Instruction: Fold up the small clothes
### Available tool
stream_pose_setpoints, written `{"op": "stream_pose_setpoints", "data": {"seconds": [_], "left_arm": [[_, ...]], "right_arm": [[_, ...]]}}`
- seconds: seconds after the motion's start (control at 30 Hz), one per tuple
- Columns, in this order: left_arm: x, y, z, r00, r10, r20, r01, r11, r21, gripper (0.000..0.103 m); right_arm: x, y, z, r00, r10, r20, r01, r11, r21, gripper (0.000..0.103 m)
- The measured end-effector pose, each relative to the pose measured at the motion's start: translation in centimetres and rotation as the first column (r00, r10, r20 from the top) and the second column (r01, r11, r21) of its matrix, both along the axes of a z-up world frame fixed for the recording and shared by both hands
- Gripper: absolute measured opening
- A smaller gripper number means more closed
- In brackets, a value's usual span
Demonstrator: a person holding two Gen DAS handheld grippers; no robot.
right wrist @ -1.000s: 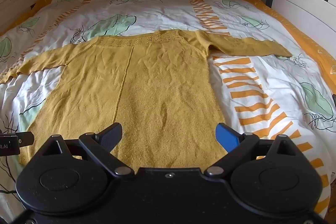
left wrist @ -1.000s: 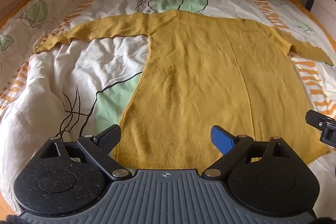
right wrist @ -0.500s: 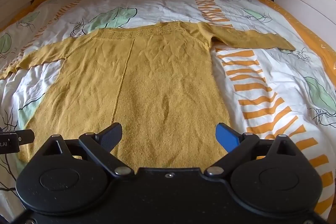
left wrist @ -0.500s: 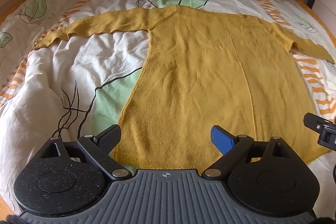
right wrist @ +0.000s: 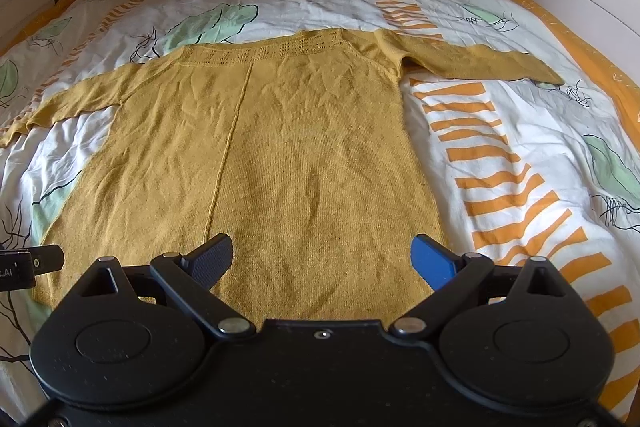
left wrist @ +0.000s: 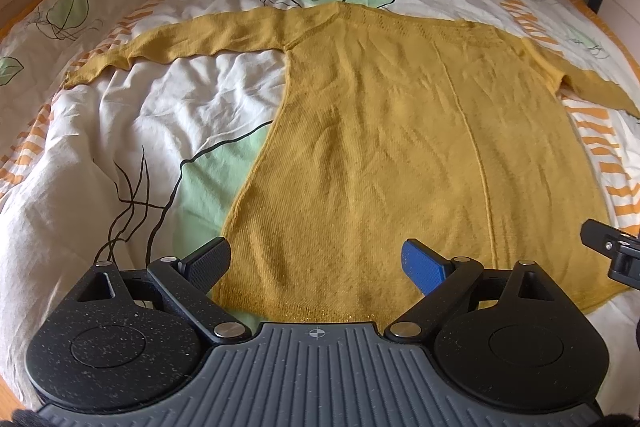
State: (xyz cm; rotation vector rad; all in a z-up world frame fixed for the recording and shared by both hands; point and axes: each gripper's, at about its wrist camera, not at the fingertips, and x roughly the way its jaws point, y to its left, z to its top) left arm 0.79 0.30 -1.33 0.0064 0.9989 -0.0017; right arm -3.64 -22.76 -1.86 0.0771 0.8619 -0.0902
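**Mia:** What is different from a moment ago?

**Dad:** Both grippers have come a bit closer to the yellow sweater [left wrist: 392,147]. It looks bigger in both views now. It has not moved. It lies flat in the middle of the bed cover [left wrist: 132,131], sleeves out to both sides, its hem at the near edge of the bed.

**Mia:** Are they holding it?

**Dad:** No. The left gripper [left wrist: 316,263] has its jaws spread wide over the hem near the left bottom corner. The right gripper [right wrist: 324,257] is spread wide too, over the hem near the right corner. Nothing is pinched.

**Mia:** So no folding yet?

**Dad:** I think they are lining up to grab the hem.

**Mia:** Any words to read?

**Dad:** Only tiny white letters on the other gripper's side, at the left edge of the right view. They look like "AI", but are cut off.
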Motion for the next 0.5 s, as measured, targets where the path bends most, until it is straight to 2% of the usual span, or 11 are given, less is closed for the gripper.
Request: {"op": "stream_pose_setpoints", "data": {"seconds": [0.5], "left_arm": [[0.26,0.19,-0.06,1.0,0.008,-0.009,-0.008,1.0,-0.003,0.093]], "right_arm": [[0.26,0.28,-0.35,1.0,0.008,-0.014,-0.008,1.0,0.002,0.096]]}}
